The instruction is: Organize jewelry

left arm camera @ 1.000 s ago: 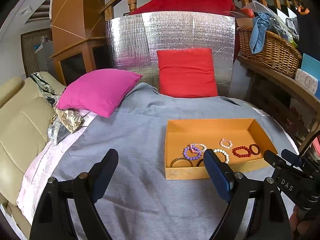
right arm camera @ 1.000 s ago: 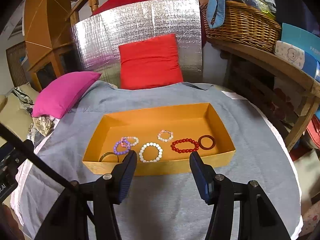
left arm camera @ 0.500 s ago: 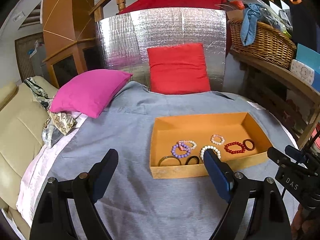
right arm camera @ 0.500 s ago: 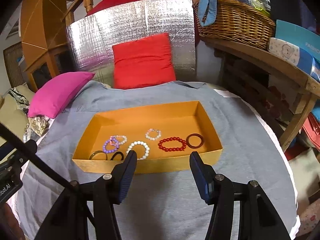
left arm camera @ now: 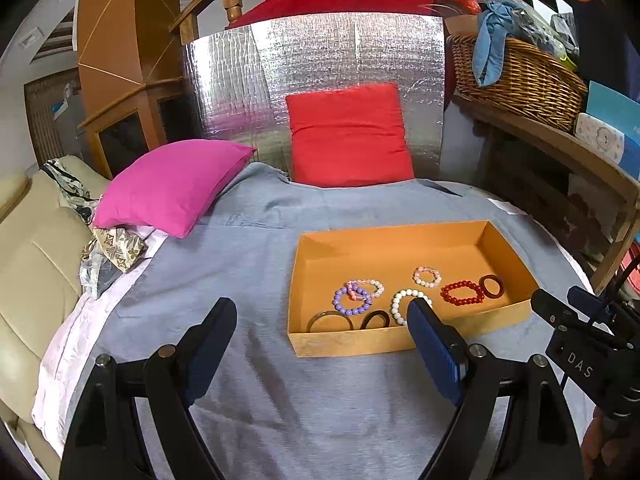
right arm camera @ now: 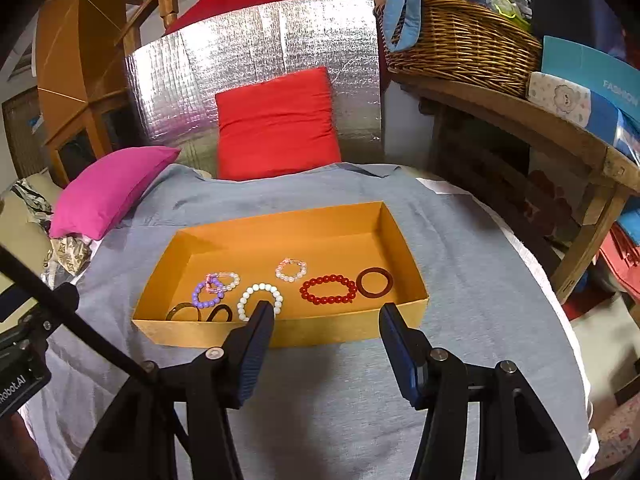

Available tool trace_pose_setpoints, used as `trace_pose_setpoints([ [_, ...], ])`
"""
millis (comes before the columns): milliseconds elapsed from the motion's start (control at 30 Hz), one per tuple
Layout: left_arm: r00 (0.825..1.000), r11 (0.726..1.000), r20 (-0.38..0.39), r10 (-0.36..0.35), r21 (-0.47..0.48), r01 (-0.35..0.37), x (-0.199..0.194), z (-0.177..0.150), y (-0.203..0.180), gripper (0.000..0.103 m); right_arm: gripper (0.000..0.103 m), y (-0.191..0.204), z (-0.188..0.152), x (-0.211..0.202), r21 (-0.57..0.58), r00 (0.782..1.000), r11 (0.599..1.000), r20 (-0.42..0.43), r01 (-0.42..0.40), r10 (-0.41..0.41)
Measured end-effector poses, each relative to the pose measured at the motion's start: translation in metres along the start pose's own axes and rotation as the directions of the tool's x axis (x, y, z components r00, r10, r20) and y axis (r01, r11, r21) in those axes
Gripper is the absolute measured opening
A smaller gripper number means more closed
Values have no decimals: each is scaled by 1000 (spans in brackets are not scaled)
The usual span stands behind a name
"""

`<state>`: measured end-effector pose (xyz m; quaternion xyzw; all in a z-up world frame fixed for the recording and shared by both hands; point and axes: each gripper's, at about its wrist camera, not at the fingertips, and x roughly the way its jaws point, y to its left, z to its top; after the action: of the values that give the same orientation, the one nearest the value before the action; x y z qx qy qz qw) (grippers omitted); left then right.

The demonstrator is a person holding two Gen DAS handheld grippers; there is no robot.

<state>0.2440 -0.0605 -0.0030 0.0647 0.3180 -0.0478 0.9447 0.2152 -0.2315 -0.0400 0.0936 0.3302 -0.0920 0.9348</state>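
An orange cardboard box (left arm camera: 384,244) (right arm camera: 280,232) lies on a grey cloth and holds several bracelets. Among them are a red bead bracelet (right arm camera: 328,289) (left arm camera: 462,294), a dark red bangle (right arm camera: 374,282), a white bead bracelet (right arm camera: 260,300) (left arm camera: 408,300) and a purple bead one (right arm camera: 206,294) (left arm camera: 352,300). Two dark bangles (right arm camera: 200,314) rest against the box's near wall. My left gripper (left arm camera: 322,316) hangs open, near the box's near left corner, nothing between its fingers. My right gripper (right arm camera: 326,314) stands open just short of the box's near wall, also empty.
A pink cushion (left arm camera: 172,184) and a red cushion (left arm camera: 348,136) lie at the far end of the cloth before a silver foil panel (left arm camera: 312,64). A wooden shelf (right arm camera: 520,116) with a wicker basket (right arm camera: 460,40) runs along the right. A beige sofa (left arm camera: 36,264) is on the left.
Both views have slid rightwards, so the box now sits further left in each frame. Both grippers keep the same opening and the bracelets have not moved.
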Motion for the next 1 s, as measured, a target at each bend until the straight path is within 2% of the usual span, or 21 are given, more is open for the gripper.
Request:
trace_pose_setpoints([
  [567, 999, 998, -3, 32, -49, -32, -1, -2, 36, 87, 59, 34, -4, 8, -45, 1000, 999, -14, -17, 16],
  [1000, 1000, 999, -2, 25, -26, -25, 1, -2, 23, 87, 59, 26, -4, 10, -39, 1000, 999, -20, -13, 12],
])
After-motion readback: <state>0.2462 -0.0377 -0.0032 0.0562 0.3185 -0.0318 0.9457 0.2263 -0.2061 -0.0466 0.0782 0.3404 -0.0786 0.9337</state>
